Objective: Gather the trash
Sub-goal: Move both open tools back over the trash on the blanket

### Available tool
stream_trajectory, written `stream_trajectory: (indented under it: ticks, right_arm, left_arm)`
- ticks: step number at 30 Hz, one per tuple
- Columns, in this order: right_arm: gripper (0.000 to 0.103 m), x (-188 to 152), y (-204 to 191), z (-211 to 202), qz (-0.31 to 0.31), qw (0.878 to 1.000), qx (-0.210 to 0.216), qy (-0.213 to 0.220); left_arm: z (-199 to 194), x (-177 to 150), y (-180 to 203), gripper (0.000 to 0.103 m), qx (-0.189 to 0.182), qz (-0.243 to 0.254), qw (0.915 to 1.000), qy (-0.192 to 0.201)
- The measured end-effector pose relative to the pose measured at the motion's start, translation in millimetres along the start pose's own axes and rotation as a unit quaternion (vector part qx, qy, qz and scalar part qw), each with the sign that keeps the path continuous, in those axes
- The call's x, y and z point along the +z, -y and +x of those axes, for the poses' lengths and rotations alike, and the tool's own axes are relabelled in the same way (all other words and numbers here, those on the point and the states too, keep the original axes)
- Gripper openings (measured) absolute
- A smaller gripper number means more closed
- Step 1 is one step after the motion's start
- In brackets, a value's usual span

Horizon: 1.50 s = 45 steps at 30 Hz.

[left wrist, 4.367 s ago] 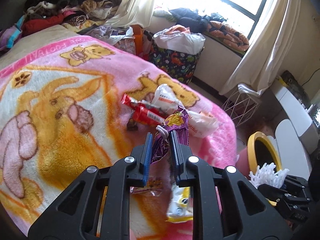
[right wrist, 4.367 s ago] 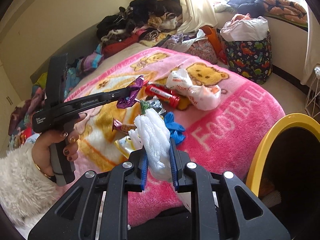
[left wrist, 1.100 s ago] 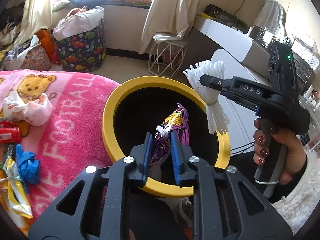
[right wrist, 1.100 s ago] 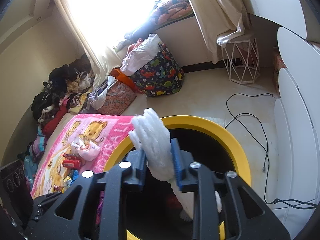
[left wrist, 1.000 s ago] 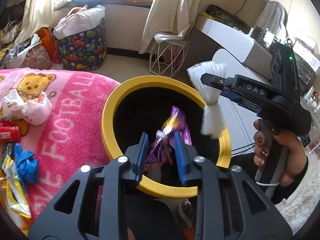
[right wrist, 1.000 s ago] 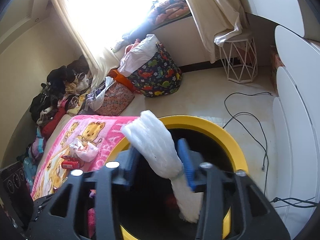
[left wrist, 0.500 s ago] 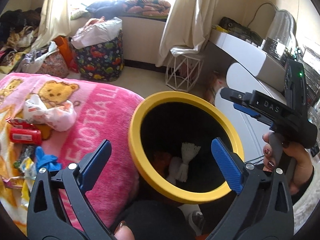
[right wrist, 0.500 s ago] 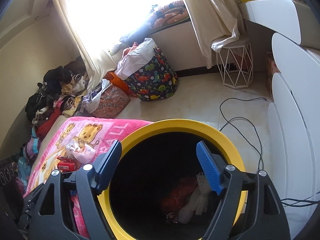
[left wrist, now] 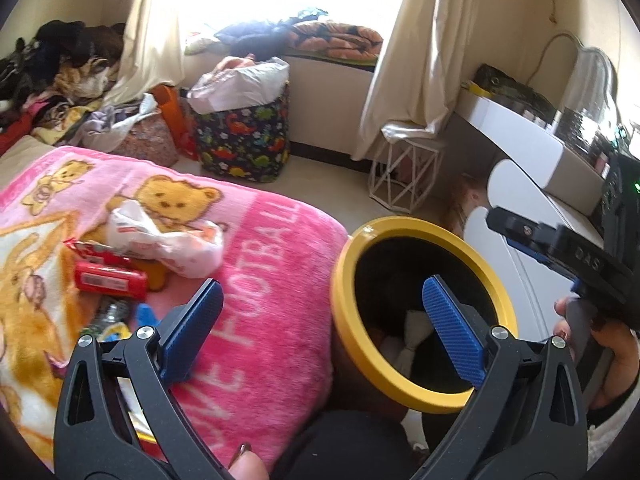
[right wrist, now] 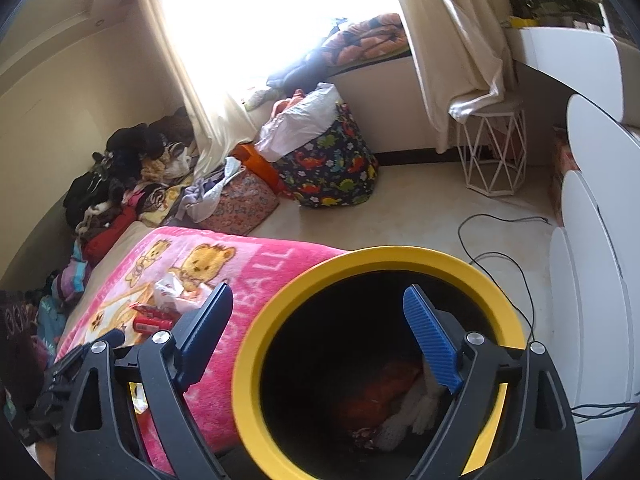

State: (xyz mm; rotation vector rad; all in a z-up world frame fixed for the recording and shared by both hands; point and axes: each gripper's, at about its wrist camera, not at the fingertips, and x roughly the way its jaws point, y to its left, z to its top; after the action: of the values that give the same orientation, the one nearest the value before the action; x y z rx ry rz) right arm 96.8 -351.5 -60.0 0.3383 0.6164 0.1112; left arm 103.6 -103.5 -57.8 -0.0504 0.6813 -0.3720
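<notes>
The trash left to collect lies on the pink bear blanket (left wrist: pixel 256 280) covering the bed, at about 9 o'clock in your left wrist view. You can count one crumpled white plastic bag (left wrist: pixel 168 240), two red wrappers (left wrist: pixel 110 280) overlapping just below it, and one blue scrap (left wrist: pixel 145 315) beside a blurred clear wrapper whose detail you cannot make out. The bag is wrinkled with red print; the red wrappers are flat and glossy with white labels.

The yellow-rimmed bin (right wrist: pixel 256 344) stands against the bed's edge, black inside. In it lie a white foam bundle (right wrist: pixel 404 412) tied at the middle and something orange-red (right wrist: pixel 376 392), both low at 5 o'clock in your right wrist view.

Your left claw (left wrist: pixel 320 328) tilts downward over the blanket's edge and the bin rim, its blue pads spread wide with nothing between them. Your right claw (right wrist: pixel 316 340) tilts down over the bin mouth; its jaws are opening and nothing is between them either. In the left view your right hand (left wrist: pixel 600 344) wraps that tool's handle at 3 o'clock.

Farther out, at 12 o'clock, stand one dinosaur-print hamper (left wrist: pixel 244 136), one white wire stool (left wrist: pixel 404 176), and cream curtains (left wrist: pixel 416 48) by the bright window.
</notes>
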Motion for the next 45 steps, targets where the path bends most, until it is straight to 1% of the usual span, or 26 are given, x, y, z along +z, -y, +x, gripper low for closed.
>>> stream_trajectory:
  ticks: [5, 13, 22, 36, 45]
  right_arm:
    - [0.086, -1.9, -20.4, -0.6, -0.018, 1.000, 0.014, 0.005]
    - [0.089, -3.2, -39.8, -0.1, -0.038, 0.999, 0.026, 0.007]
    - [0.090, -8.5, -68.3, 6.1, -0.063, 0.997, 0.042, -0.001]
    - [0.090, -23.3, -123.7, 28.7, -0.118, 0.990, 0.077, -0.032]
    - [0.090, -39.3, -157.5, 52.0, -0.155, 0.981, 0.096, -0.066]
  left_arm:
    - [-11.8, 5.7, -18.9, 0.092, 0.012, -0.018, 0.9996, 0.016]
    - [-27.3, 13.3, -40.9, 0.092, 0.031, -0.042, 0.9979, 0.039]
    - [-38.5, 15.1, -63.8, 0.092, 0.050, -0.059, 0.9956, 0.052]
    - [-53.8, 11.0, -108.6, 0.092, 0.084, -0.093, 0.9903, 0.060]
    - [-63.3, 2.3, -150.8, 0.092, 0.118, -0.135, 0.9822, 0.057]
